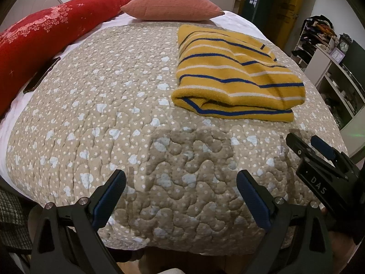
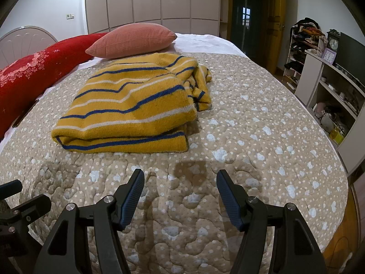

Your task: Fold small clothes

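A yellow sweater [image 1: 232, 73] with blue and white stripes lies folded into a thick rectangle on the beige quilt [image 1: 114, 114]. It also shows in the right wrist view [image 2: 136, 105], left of centre. My left gripper [image 1: 181, 178] is open and empty, hovering over the quilt's near edge, short of the sweater. My right gripper [image 2: 180, 178] is open and empty, also near the front edge, a little in front of the sweater. The right gripper also shows at the right edge of the left wrist view [image 1: 312, 143].
A pink pillow [image 1: 171, 5] and a long red bolster [image 1: 45, 36] lie at the bed's far and left sides. A dark phone [image 1: 41, 75] rests beside the bolster. Shelves [image 2: 330, 86] and a clothes rack [image 2: 303, 41] stand to the right of the bed.
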### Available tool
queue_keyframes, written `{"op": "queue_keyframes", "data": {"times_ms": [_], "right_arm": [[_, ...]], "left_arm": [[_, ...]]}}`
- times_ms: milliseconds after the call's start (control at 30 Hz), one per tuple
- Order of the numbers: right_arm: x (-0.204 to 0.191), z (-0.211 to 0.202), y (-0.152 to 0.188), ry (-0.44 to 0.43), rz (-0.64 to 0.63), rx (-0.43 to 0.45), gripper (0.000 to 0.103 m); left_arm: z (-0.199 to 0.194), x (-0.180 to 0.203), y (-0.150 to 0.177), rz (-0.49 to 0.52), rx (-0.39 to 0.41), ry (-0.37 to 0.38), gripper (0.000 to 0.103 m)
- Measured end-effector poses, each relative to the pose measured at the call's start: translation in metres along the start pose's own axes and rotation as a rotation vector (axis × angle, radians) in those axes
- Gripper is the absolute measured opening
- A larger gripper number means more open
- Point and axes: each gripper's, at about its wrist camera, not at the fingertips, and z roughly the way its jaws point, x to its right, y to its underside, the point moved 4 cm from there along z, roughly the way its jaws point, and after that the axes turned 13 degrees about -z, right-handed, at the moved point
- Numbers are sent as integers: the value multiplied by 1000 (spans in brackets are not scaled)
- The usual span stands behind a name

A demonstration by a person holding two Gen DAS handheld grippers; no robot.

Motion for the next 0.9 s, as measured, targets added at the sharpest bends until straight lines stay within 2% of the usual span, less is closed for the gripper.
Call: {"op": "queue_keyframes", "data": {"times_ms": [300,567,667,900], "right_arm": [[-1,4,2,-5,5,-7,71],[0,12,6,-30,17,-24,72],[1,16,8,-40,22,-30,72],[5,20,9,-92,41,-46,76]], "left_arm": [[5,-4,0,-4,3,-22,97],[23,-15,1,-6,-8,-106,97],[26,-15,1,-4,-7,-116,97],[35,-16,-4,-21,-70,-119,103]]}}
